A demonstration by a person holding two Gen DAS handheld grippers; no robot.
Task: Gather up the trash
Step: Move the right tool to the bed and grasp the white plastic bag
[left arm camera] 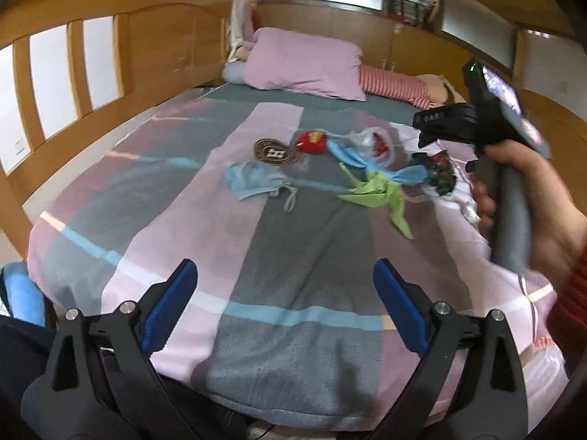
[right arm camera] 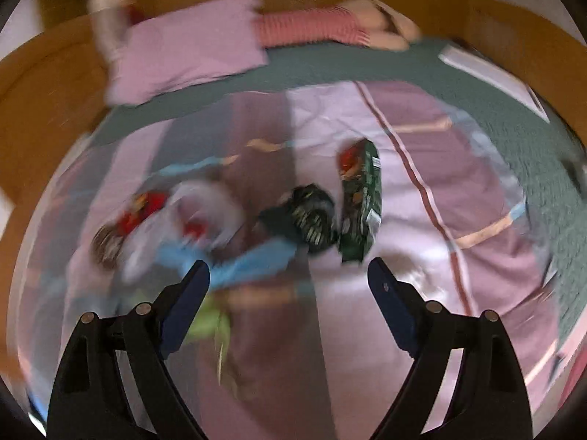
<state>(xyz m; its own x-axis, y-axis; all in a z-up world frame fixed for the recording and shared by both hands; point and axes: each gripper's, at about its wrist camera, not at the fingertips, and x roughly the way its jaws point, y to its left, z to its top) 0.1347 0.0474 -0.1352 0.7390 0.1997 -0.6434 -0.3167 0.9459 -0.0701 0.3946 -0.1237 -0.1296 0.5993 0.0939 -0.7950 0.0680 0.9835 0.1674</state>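
Trash lies on the striped bedspread [left arm camera: 293,256]: a blue face mask [left arm camera: 253,181], a round brown wrapper [left arm camera: 274,152], a red wrapper [left arm camera: 312,142], a clear plastic bag [left arm camera: 374,143], blue strips [left arm camera: 348,156], green paper [left arm camera: 381,194] and a dark green snack bag [left arm camera: 442,172]. My left gripper [left arm camera: 286,278] is open and empty above the bed's near end. My right gripper [right arm camera: 288,275] is open and empty, hovering just short of the dark crumpled wrapper [right arm camera: 308,216] and the green snack bag [right arm camera: 361,205]. The right wrist view is blurred.
A purple pillow [left arm camera: 304,60] and a striped red cushion [left arm camera: 394,86] lie at the head of the bed. A wooden bed frame [left arm camera: 110,55] runs along the left. The right hand holds its gripper handle [left arm camera: 510,198] at the right edge. A white paper [right arm camera: 491,73] lies far right.
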